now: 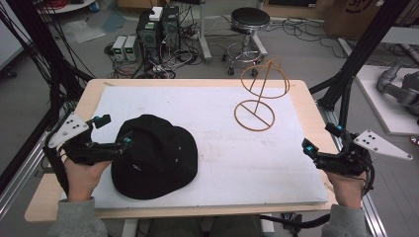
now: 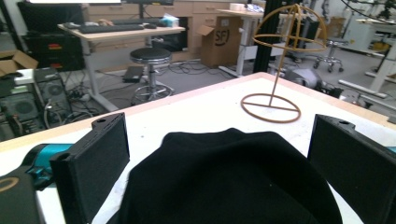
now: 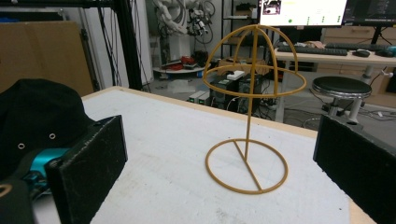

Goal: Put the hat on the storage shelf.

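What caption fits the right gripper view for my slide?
Open right gripper facing the upright gold wire hat stand on the white mat, black hat at left.

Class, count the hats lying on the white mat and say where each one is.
1. A black hat lies on the near-left part of the white mat, beside the left gripper. The wire hat stand at far right carries none.

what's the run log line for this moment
left gripper: open, at black fabric hat | right gripper: open, idle | gold wire hat stand: empty
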The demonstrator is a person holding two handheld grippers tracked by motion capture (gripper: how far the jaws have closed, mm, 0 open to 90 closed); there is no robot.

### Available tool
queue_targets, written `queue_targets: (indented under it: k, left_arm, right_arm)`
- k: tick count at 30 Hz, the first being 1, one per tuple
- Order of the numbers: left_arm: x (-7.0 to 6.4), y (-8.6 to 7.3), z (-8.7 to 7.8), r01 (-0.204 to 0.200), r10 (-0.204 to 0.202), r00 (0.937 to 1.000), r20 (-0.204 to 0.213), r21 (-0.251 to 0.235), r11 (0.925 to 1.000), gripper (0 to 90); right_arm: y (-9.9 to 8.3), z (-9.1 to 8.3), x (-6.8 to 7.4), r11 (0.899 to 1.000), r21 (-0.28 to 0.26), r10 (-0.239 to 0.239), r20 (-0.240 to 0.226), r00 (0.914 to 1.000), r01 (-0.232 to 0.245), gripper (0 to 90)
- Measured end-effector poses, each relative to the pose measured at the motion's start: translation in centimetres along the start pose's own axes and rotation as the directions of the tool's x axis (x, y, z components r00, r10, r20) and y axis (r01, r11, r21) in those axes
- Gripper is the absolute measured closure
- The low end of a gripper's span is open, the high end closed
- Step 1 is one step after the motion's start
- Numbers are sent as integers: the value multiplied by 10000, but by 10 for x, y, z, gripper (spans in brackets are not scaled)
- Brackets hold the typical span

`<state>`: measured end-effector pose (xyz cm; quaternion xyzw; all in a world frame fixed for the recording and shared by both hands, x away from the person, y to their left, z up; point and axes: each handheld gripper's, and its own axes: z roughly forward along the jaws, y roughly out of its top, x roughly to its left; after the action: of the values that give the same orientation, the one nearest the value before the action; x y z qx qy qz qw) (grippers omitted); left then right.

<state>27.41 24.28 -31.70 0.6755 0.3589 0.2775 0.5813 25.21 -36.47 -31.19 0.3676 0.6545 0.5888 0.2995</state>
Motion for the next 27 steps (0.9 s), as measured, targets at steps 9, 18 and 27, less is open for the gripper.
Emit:
queue_targets:
  k: [9,18,27]
  left_arm:
    - [-1,-5,23,-254,237,9989,405,432,9987,92]
    - [-2,-12,42,-572,524,9970,564,874,9945,212]
    - [0,-16,47,-701,631,9956,697,1036,9921,397]
  right_arm:
    - [-3,-11,0,9999,96,93,109,9999,-94,24]
    - [-5,-18,0,9998,171,79,138,9999,-82,24]
    - [-6,-23,1,9997,185,157,147,9998,-160,24]
